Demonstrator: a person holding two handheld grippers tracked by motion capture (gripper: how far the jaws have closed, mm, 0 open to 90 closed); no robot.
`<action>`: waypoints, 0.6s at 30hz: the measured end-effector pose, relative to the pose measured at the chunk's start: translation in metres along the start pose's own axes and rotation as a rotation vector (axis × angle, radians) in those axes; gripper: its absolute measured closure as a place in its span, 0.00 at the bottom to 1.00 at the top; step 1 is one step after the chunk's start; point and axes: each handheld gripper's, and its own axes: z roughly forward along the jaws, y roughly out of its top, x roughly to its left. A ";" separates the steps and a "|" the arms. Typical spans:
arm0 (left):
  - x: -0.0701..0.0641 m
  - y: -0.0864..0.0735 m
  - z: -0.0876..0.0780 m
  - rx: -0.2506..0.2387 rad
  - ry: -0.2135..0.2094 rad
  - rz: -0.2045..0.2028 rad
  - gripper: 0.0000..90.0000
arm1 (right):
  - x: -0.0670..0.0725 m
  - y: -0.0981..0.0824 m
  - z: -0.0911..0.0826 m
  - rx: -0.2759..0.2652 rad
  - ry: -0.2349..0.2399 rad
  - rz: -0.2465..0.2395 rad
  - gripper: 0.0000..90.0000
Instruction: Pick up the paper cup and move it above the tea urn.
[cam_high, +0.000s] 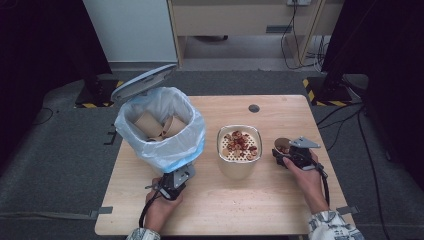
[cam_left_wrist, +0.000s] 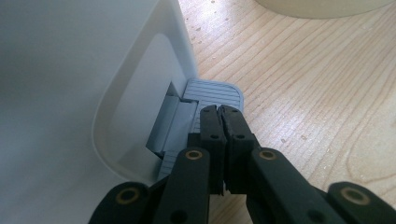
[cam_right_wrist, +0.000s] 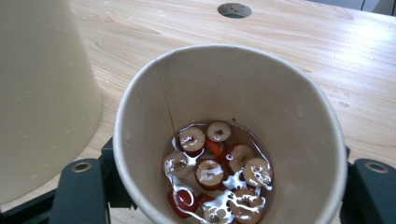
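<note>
At a wooden table (cam_high: 280, 200), the left gripper (cam_left_wrist: 219, 114), jaws closed on nothing, rests its tips on the grey pedal (cam_left_wrist: 212, 91) of a lidded bin (cam_high: 160, 127) lined with a bag and holding paper cups (cam_high: 150, 124). At center stands a cream strainer tub (cam_high: 239, 147) topped with sliced fruit. At right, the right gripper (cam_high: 286, 156) clasps a paper cup (cam_right_wrist: 224, 130) of fruit rings in liquid, just beside the tub.

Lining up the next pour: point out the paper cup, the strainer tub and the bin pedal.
paper cup (cam_right_wrist: 280, 107): right gripper view, inner wall.
strainer tub (cam_high: 239, 169): high view, front wall.
bin pedal (cam_left_wrist: 212, 91): left gripper view, ribbed top.
</note>
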 end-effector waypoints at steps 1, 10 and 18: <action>0.000 0.000 0.000 -0.001 -0.002 -0.002 0.97 | 0.000 0.001 -0.002 -0.003 0.001 -0.008 0.35; 0.001 -0.001 0.000 -0.004 -0.006 -0.007 0.97 | 0.003 0.011 -0.016 -0.026 0.029 -0.036 0.36; 0.000 -0.001 0.000 -0.004 0.000 0.002 0.97 | 0.006 0.024 -0.027 -0.029 0.041 -0.106 0.37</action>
